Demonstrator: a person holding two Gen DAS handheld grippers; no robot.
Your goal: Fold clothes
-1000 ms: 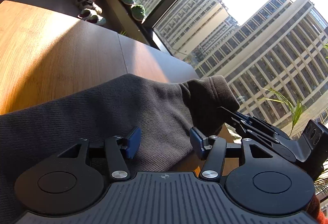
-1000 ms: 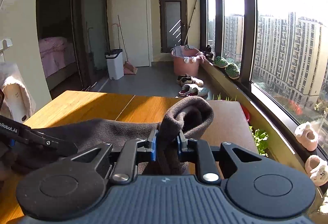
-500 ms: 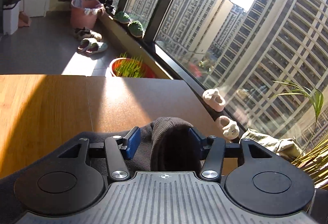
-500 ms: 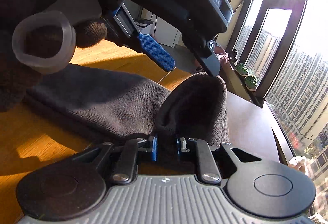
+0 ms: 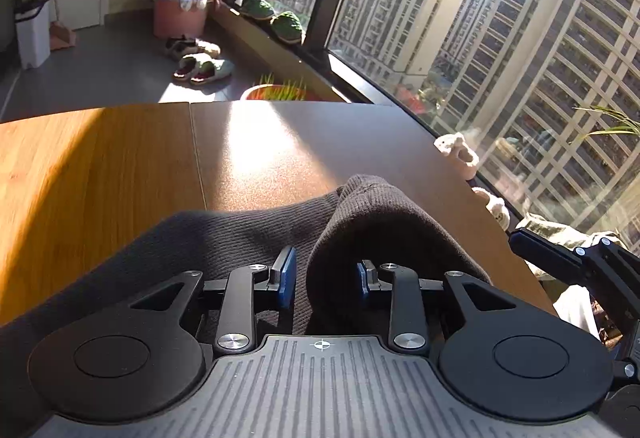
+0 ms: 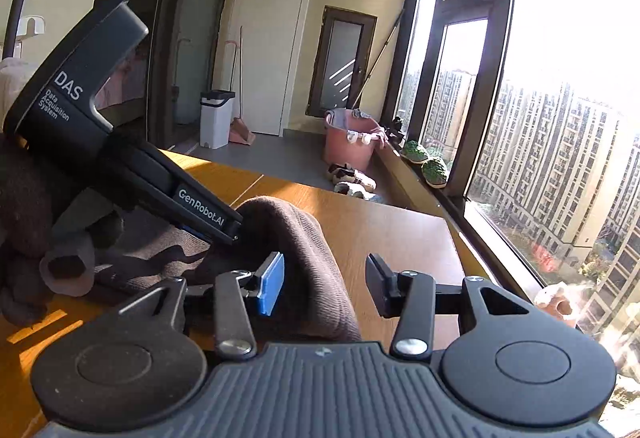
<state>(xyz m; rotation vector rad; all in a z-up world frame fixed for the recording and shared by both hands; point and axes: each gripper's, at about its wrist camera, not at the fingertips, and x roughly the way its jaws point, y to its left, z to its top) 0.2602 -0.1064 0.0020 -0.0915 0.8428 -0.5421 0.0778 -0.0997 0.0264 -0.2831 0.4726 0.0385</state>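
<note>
the garment [image 5: 224, 238] lay on the bench [image 5: 100, 165], its raised fold between the left gripper [image 5: 325, 276] fingers, with the right gripper [image 6: 325, 280] just right of it and a bucket [image 5: 178, 11] on the floor behind the bench.

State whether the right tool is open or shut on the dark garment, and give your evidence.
Open. The right tool has a wide gap between its pads, and the dark garment fold lies loosely between them, not pinched.

The left gripper [image 5: 325, 274] sits low with its blue-padded jaws parted around a raised fold of cloth, not pressed closed. The right gripper [image 6: 326, 284] has its jaws spread wide. A dark-gloved hand [image 6: 28, 234] grips the left tool's handle, just left of the right gripper.
</note>
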